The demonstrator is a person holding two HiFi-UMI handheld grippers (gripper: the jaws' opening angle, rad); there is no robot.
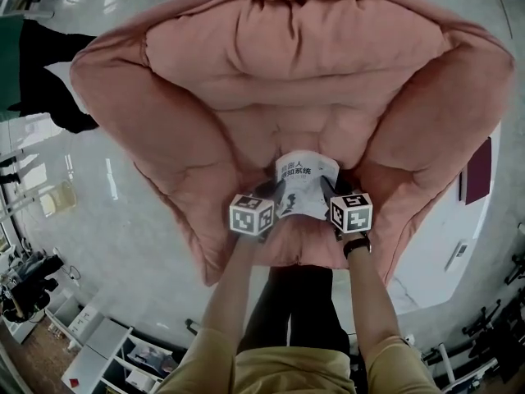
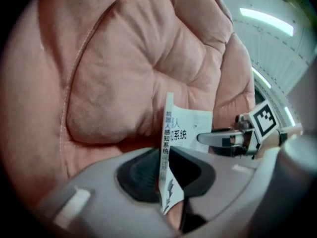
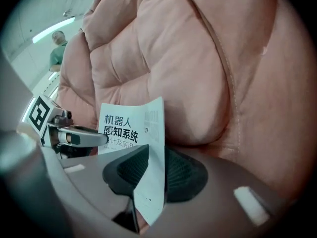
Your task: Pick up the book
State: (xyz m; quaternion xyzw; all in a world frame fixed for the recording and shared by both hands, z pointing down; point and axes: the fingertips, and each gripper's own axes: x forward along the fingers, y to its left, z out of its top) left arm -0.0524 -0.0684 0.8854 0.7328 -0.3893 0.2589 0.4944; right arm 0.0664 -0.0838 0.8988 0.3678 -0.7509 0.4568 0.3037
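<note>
Pink quilted fabric fills most of the head view: a big padded lounger cushion (image 1: 303, 64) spread on a glossy pale floor (image 1: 123, 220). Your book (image 1: 305, 180), a thin white paperback with dark printed characters on its cover, sits low at the centre of the frame in the hollow of the cushion's seat, and you have it from both sides. Whether it rests on the fabric or hangs just clear of it cannot be told.

Your left tongs (image 1: 276, 197) are clenched on its left edge. In the left gripper view the spine runs upright between the two dark pads (image 2: 136, 175), which press on it. Your right tongs (image 1: 330, 190) grip the opposite edge, and the right gripper view shows the pages pinched between its pads (image 3: 183, 175), with the cover curving away to the left.

A person in green (image 3: 59, 46) stands at the upper left of the right gripper view, beyond the cushion.
</note>
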